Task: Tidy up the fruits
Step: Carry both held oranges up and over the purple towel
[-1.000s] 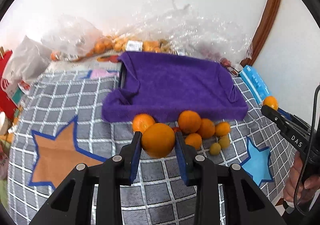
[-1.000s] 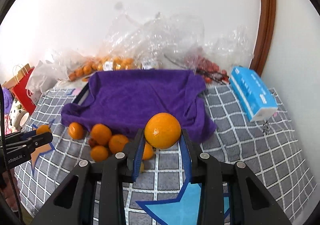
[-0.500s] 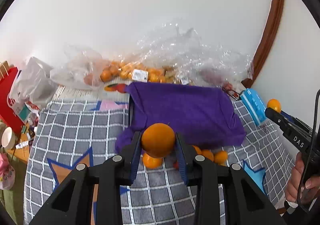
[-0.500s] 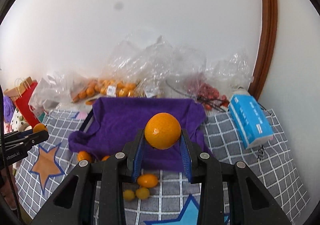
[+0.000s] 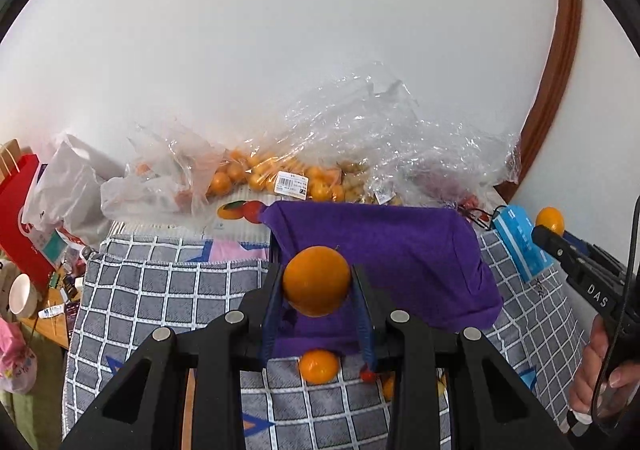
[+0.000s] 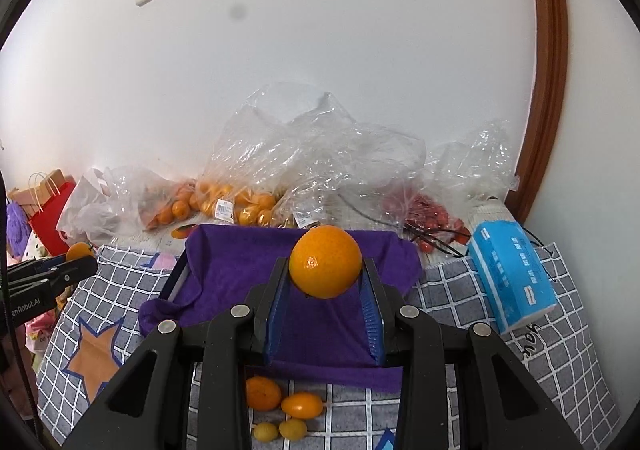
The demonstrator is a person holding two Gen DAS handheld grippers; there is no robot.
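Both pairs of fingers are clamped on fruit: the left gripper point(image 5: 317, 292) squeezes an orange point(image 5: 316, 280) between its blue pads, and the right gripper point(image 6: 325, 290) pinches a second orange point(image 6: 325, 261) the same way. Each fruit hangs in the air over the purple towel point(image 6: 248, 262) spread on the grey checked cloth point(image 6: 460, 290). Loose small oranges point(image 6: 263, 393) lie on the cloth at the towel's near edge. Clear bags of fruit point(image 6: 224, 206) sit against the wall, a blue tissue pack point(image 6: 512, 274) to the right.

Two held oranges point(image 5: 316, 280) point(image 6: 325, 267) — one purple towel point(image 6: 248, 262), one blue tissue pack point(image 6: 512, 274).
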